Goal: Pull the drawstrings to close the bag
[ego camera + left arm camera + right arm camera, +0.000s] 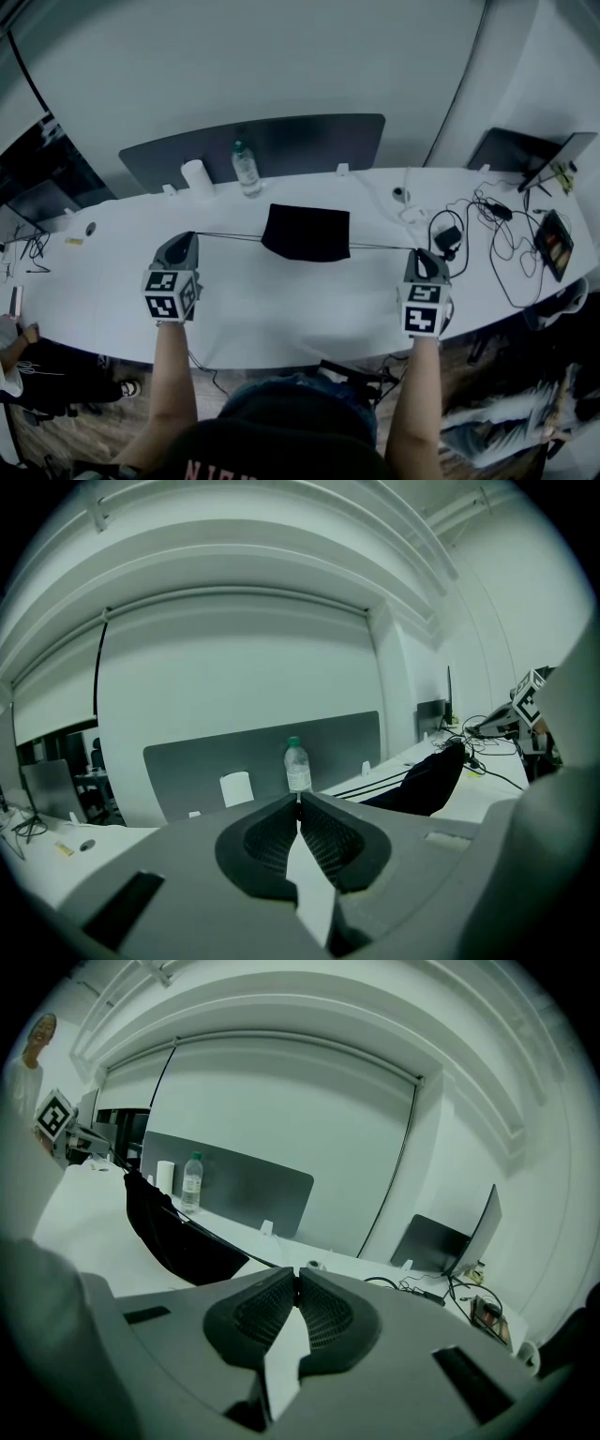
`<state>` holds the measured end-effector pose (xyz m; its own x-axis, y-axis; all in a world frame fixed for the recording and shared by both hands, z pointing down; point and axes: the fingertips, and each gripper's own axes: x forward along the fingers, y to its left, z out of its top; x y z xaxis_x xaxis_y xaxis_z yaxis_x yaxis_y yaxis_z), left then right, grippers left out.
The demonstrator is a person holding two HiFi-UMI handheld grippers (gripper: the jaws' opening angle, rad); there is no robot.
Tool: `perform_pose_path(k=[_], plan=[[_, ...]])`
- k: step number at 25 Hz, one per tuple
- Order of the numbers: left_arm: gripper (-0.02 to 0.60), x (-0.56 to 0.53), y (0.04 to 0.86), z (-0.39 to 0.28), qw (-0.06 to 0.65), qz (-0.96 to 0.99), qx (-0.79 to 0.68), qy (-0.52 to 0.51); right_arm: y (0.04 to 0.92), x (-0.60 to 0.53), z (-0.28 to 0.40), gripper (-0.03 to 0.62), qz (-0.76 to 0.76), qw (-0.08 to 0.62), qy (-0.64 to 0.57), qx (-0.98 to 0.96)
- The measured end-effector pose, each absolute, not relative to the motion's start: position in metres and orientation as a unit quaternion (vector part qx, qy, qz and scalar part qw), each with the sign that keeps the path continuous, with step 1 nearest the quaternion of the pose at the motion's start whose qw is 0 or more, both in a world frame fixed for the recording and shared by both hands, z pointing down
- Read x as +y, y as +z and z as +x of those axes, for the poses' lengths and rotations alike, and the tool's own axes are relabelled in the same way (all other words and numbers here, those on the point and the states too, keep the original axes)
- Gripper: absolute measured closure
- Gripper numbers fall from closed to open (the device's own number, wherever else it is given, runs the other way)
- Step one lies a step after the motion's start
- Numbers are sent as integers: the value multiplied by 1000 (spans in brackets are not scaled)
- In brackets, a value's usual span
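A black drawstring bag (306,232) lies on the white table (281,309) between my two grippers. Its left drawstring (230,235) runs taut to my left gripper (192,234), which is shut on the string's end. The right drawstring (380,247) stretches to my right gripper (415,251), also shut on it. In the left gripper view the bag (427,780) hangs at the right with the strings (370,785) leading in to the jaw tips (298,802). In the right gripper view the bag (169,1232) sits at the left, its string (246,1251) meeting the jaw tips (297,1274).
A water bottle (246,169) and a white paper roll (197,176) stand at the back by a grey divider (253,145). Cables and a charger (450,234) lie at the right, with a tablet (553,244) and a laptop (525,155) beyond.
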<state>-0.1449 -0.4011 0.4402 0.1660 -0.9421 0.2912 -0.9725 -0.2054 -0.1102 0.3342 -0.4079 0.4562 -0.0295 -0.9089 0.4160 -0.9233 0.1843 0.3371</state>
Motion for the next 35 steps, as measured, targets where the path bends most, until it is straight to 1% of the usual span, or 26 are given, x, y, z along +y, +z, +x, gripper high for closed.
perform_pose_path(k=[35], plan=[[572, -394, 428, -194, 49, 701, -697, 143, 432, -408, 366, 583, 707, 266, 17, -655]])
